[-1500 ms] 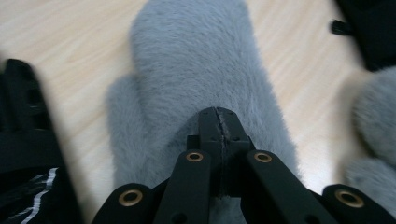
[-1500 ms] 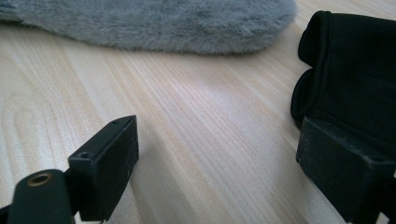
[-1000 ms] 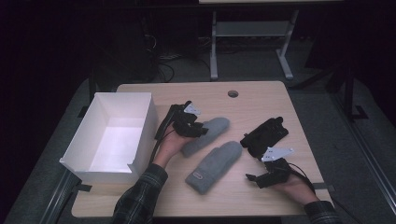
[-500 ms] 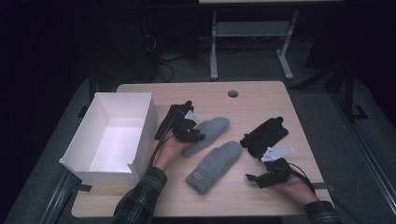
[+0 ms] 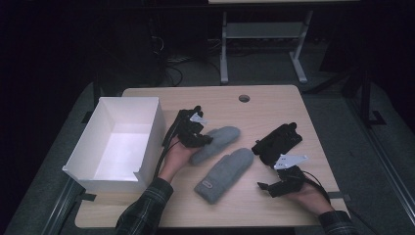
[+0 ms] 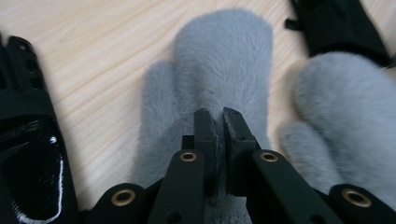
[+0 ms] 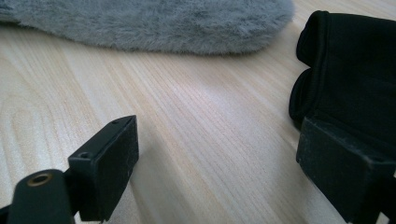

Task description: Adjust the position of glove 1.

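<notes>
grey fur makes two mittens on the wooden table (image 5: 274,100), counted alongside one black glove in the high view and one white box (image 5: 115,144). taking the box as landmark: nearest to its right is the left gripper (image 5: 198,139), whose jaws have just been closing and now pinch the fur of the upper mitten (image 5: 218,142). farther right lies the lower mitten (image 5: 225,174), then the black glove (image 5: 276,142). farthest from the box, the right gripper (image 5: 271,186) hovers with jaws wide apart, holding nothing. the left gripper view shows another black glove (image 6: 28,135) just left of the pinched mitten.
</notes>
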Demonstrator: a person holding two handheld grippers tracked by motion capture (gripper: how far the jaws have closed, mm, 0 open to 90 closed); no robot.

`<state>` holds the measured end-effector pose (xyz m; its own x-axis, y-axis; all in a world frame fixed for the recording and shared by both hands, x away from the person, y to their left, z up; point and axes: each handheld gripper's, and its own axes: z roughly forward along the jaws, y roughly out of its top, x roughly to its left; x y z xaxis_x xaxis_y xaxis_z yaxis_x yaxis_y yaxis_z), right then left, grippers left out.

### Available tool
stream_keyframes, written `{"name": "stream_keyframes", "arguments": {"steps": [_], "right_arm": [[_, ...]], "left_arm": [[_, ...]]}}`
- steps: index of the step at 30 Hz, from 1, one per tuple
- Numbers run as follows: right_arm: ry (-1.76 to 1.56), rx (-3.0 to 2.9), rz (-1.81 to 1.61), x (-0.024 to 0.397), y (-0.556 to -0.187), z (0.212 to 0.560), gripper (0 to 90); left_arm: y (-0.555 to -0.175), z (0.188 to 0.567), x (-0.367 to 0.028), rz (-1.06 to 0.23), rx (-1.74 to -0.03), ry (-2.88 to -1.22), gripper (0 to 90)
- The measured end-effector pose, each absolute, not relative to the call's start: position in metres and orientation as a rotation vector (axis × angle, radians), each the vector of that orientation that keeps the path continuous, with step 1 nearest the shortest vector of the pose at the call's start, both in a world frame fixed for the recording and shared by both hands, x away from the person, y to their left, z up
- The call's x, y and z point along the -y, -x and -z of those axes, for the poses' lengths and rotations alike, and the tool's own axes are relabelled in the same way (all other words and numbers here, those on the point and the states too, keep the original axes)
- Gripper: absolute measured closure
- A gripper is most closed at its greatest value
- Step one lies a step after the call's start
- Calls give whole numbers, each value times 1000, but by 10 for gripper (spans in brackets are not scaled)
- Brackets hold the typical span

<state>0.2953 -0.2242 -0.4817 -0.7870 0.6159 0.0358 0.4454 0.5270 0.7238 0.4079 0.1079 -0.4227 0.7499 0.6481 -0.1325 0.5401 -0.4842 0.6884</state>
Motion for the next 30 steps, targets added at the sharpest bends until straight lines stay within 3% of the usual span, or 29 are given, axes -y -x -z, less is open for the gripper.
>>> {"name": "stream_keyframes", "arguments": {"steps": [4,10,12,14,30], "right_arm": [[-912,-2553,-1085,223,-294,479,182],[-844,-2587,-1192,216,-288,465,687],[-806,-2619,-1221,206,-287,463,824],[-752,-2655,-1258,190,-288,463,900],[-534,-2755,-1227,108,-291,471,900]], "left_arm": [[-396,411,-113,-167,-902,-2166,861],[-382,399,-123,-145,-914,-2127,861],[-377,397,-125,-128,-922,-2103,862],[-371,395,-127,-128,-917,-2101,861],[-356,395,-124,-77,-926,-2087,862]]}}
